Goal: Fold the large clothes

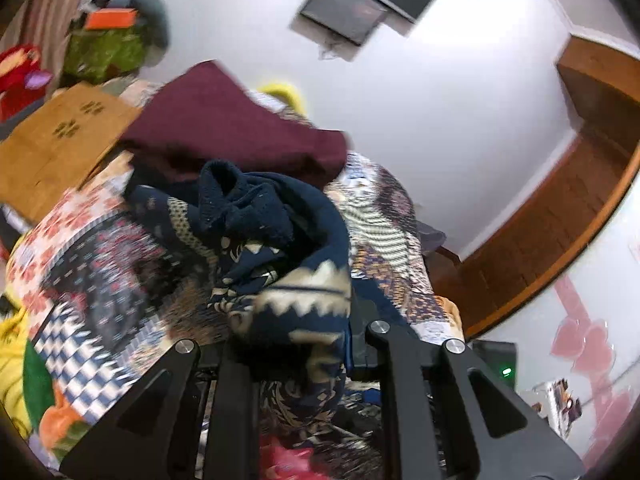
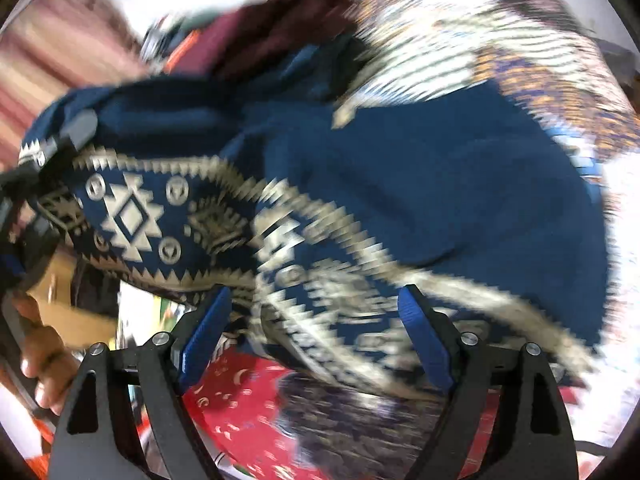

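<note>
Presently, my left gripper (image 1: 294, 344) is closed on a bunched fold of the navy patterned sweater (image 1: 280, 248), its jaws narrowed onto the knit so that the cloth rises from between them and hides the pads. From the left wrist view the sweater stands up as a crumpled mound, its ribbed cuff (image 1: 218, 178) uppermost, with cream zigzag bands across the dark blue. Behind it lies a maroon garment (image 1: 236, 128), and both rest on a patchwork quilt (image 1: 92, 248) that covers the bed. A brown cardboard box (image 1: 60, 136) sits at the quilt's far left edge, a green bag (image 1: 106, 50) stands beyond it, and a dark wall-mounted screen (image 1: 344, 12) hangs on the white wall. From the right wrist view my right gripper (image 2: 316, 344) stands wide, its blue pads (image 2: 206, 332) well apart and pressing on nothing; the lower hem of the sweater (image 2: 400, 184) hangs across the space just beyond and between them, blurred. The same view shows the left gripper (image 2: 64, 140) at the left edge, clamped on the sweater's upper corner, so the patterned band stretches from there toward the centre. A hand (image 2: 44, 364) grips the tool's handle at lower left. Beneath the hanging hem lies red printed fabric (image 2: 248, 400).
</note>
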The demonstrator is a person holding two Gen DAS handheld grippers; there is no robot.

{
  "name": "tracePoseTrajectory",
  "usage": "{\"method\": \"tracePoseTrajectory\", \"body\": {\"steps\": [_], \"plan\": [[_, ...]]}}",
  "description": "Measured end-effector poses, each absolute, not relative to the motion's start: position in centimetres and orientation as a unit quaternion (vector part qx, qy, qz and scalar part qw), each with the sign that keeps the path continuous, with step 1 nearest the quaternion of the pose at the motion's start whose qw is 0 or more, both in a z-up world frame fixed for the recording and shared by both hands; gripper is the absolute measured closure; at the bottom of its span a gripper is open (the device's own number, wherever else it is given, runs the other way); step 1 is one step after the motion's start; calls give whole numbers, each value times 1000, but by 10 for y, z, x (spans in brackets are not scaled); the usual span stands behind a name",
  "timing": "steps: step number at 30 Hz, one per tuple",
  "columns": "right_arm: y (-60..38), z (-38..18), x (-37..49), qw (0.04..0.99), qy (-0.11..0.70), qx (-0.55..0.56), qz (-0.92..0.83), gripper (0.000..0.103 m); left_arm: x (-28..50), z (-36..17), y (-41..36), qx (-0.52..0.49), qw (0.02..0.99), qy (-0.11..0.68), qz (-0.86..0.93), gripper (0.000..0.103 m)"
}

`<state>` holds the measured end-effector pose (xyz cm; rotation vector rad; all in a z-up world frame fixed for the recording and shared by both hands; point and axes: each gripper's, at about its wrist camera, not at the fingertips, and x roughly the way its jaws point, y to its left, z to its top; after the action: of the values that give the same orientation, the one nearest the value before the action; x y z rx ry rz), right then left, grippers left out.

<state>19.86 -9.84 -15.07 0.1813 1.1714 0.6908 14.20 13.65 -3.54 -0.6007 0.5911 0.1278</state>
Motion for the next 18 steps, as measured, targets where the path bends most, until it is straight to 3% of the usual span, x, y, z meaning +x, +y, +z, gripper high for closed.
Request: {"method": "tracePoseTrajectory", "body": {"steps": [7, 15, 18], "plan": [[-211, -134, 197, 839, 496, 114, 192, 20, 213, -23, 35, -200, 928, 314, -28, 87], [-273, -132, 187, 852, 487, 148, 126, 20, 263, -127, -53, -167, 847, 485, -137, 86], [-272, -129, 188, 853, 486, 138, 129, 20, 253, -134, -53, -159, 846, 489, -139, 82]]}}
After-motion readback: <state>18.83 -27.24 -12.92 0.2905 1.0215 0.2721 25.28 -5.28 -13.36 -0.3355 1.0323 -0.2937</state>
